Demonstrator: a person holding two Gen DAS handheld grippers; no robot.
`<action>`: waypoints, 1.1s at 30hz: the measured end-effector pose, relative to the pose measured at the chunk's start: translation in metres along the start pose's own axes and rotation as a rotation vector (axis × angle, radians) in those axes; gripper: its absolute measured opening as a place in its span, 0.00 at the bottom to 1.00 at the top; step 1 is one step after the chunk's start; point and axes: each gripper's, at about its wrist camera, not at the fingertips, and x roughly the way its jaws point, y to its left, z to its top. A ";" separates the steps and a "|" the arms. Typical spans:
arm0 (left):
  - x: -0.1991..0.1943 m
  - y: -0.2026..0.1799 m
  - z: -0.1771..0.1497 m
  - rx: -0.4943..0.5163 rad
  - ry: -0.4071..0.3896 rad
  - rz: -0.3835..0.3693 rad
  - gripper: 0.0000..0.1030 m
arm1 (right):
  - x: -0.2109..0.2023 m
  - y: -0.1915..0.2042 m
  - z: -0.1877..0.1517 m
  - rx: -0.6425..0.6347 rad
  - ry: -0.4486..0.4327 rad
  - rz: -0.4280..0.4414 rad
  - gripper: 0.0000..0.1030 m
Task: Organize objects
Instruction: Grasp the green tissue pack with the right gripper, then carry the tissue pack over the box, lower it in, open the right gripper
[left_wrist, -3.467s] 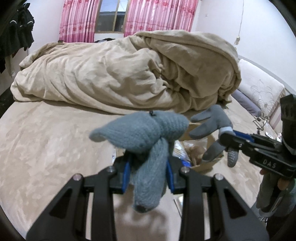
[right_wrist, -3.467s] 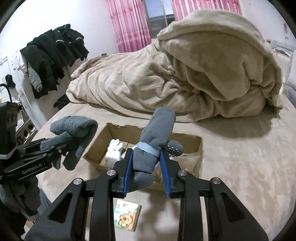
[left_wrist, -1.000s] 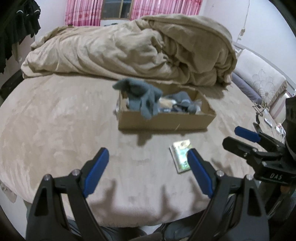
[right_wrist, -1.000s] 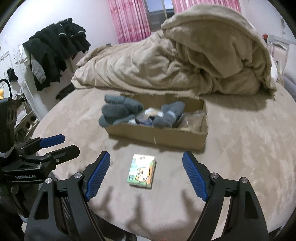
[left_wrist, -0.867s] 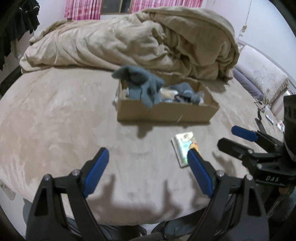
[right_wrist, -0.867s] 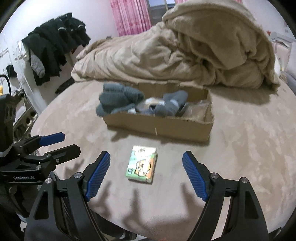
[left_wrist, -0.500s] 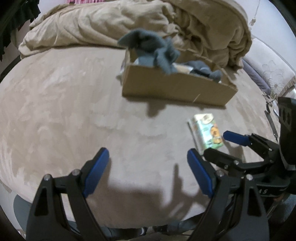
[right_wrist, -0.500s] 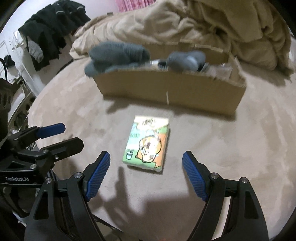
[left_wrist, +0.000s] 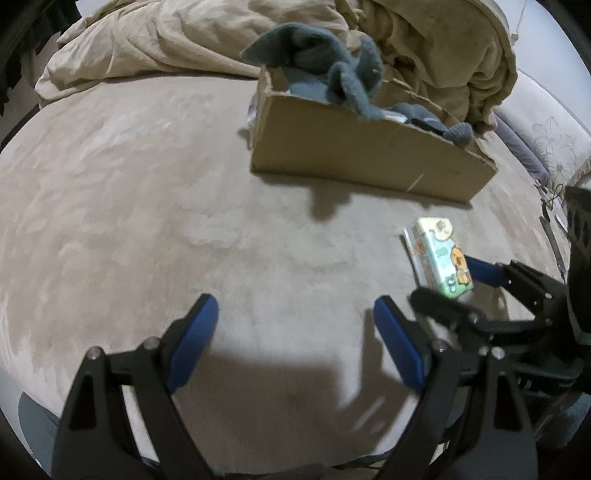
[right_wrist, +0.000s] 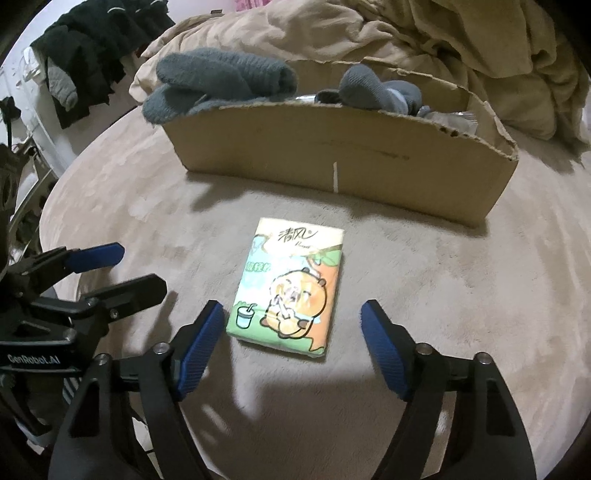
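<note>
One tissue packet (right_wrist: 291, 288) is lying on the bed (right_wrist: 461, 295), printed with one cartoon bear and one small cup. One cardboard box (right_wrist: 343, 162) is sitting beyond it. Grey knitted gloves are showing in the box in two clumps: a thick ribbed one (right_wrist: 221, 81) spilling over the left end and a finer-knit one (right_wrist: 373, 90) resting toward the right; how many gloves each clump is holding cannot be told. One beige duvet (right_wrist: 424, 40) is lying heaped behind the box. Two grippers are showing, the left gripper (left_wrist: 295, 338) and the right gripper (right_wrist: 291, 341), each showing two blue pads, four pads altogether.
</note>
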 end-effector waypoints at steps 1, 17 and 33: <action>0.000 0.000 0.000 -0.001 -0.001 -0.001 0.85 | -0.002 -0.001 0.001 0.004 -0.008 -0.004 0.64; -0.034 -0.009 0.008 0.004 -0.049 -0.026 0.85 | -0.041 0.000 0.011 0.016 -0.071 0.019 0.46; -0.093 -0.025 0.035 0.034 -0.162 -0.066 0.85 | -0.124 0.003 0.043 0.012 -0.255 0.026 0.46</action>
